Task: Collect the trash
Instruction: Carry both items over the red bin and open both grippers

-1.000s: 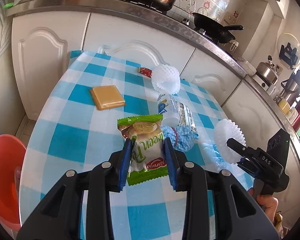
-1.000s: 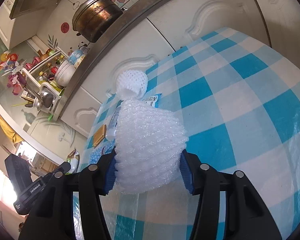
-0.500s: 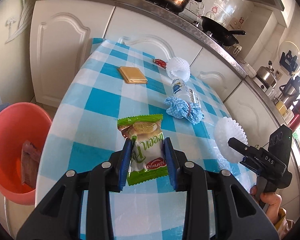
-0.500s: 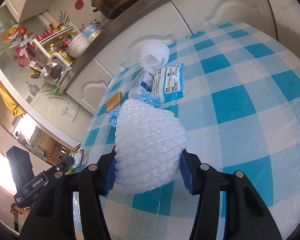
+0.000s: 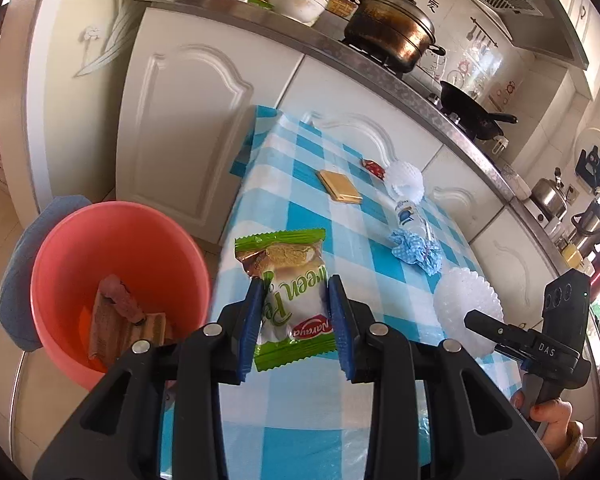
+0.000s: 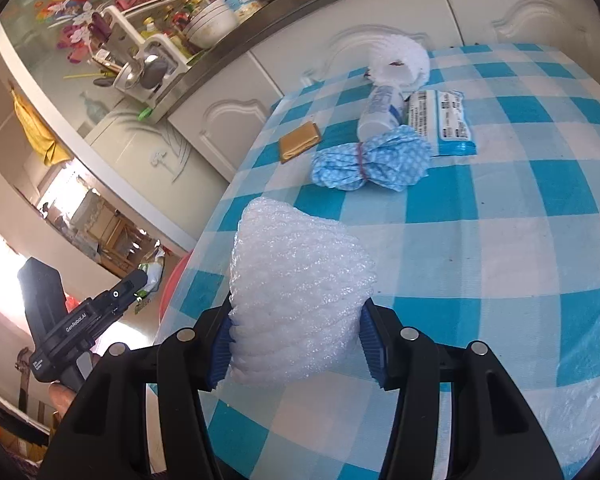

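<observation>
two claws gripping, green wrapper upright lengthwise

Both wrist cams sit close behind their fingers, angled down at the checkered table, each catching the other gripper alongside.

snack wrapper: glossy plastic film
foam net: white, bumpy, soft foam
bucket: smooth pink plastic
tablecloth: shiny checked plastic sheet
pot: tarnished metal
gripper pads: matt blue
</observation>
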### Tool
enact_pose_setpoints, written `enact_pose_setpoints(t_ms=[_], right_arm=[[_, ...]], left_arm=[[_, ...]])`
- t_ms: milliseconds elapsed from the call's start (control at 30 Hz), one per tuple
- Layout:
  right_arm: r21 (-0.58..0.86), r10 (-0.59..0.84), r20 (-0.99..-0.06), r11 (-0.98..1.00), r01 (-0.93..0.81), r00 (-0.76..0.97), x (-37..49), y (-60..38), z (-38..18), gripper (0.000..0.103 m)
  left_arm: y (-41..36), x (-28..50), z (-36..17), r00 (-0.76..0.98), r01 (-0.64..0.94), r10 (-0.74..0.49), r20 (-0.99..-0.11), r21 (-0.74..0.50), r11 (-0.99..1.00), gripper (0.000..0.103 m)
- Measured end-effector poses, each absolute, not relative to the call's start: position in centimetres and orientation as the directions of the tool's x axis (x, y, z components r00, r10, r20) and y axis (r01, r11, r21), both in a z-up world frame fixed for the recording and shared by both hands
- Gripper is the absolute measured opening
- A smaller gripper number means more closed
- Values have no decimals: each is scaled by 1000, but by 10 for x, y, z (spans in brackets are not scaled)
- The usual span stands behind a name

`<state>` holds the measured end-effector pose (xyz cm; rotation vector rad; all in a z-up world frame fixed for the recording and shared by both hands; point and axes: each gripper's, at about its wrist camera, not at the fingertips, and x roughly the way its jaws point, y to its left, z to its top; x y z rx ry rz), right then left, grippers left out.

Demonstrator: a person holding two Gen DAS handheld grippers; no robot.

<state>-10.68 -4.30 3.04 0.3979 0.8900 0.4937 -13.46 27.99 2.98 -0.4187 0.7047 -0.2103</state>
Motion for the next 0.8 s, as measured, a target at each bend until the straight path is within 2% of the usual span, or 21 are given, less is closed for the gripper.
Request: enact_pose_setpoints(t_ms=[800], right_arm=[[452, 692, -638, 692, -563, 338, -48, 132, 56, 56]], left_arm=[[393, -134, 34, 817, -191, -123, -563, -467, 863, 34]])
